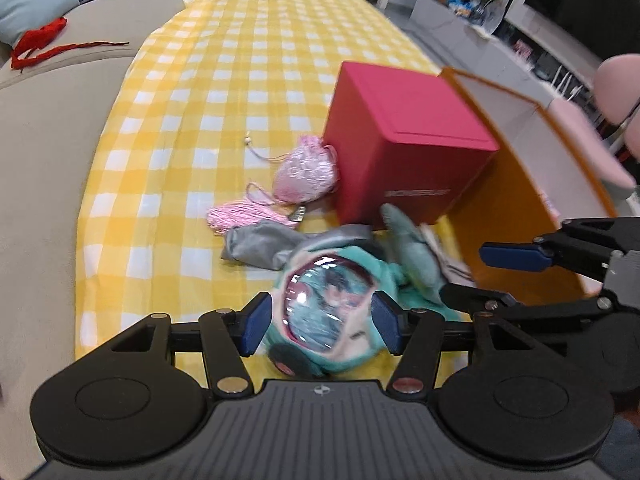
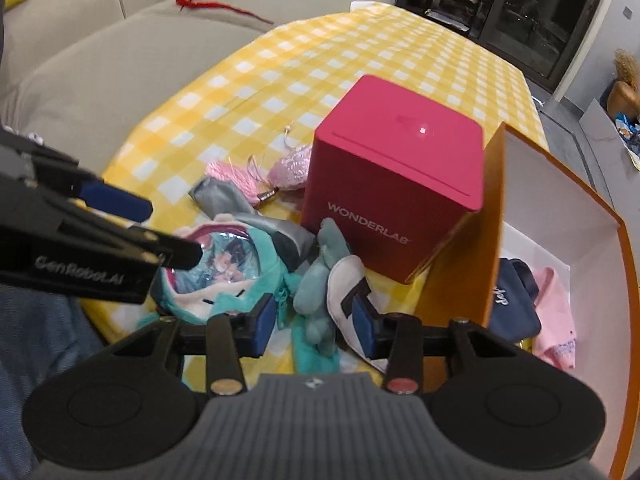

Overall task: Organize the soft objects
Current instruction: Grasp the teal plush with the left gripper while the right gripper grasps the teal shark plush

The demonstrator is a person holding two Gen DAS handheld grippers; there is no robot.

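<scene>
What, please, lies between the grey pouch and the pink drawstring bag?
A pink tassel lies between the grey pouch and the pink bag, clearest in the left wrist view.

Both black claws, left claw [image 1: 320, 324] and right claw [image 2: 314, 318], carry blue pads, silver screws, ribbed bases.

Teal plush [image 2: 224, 280] lies beside pink box [image 2: 396, 196].

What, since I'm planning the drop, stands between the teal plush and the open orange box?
The orange box's upright side wall and a white padded item lying before it separate the teal plush from the inside.
</scene>
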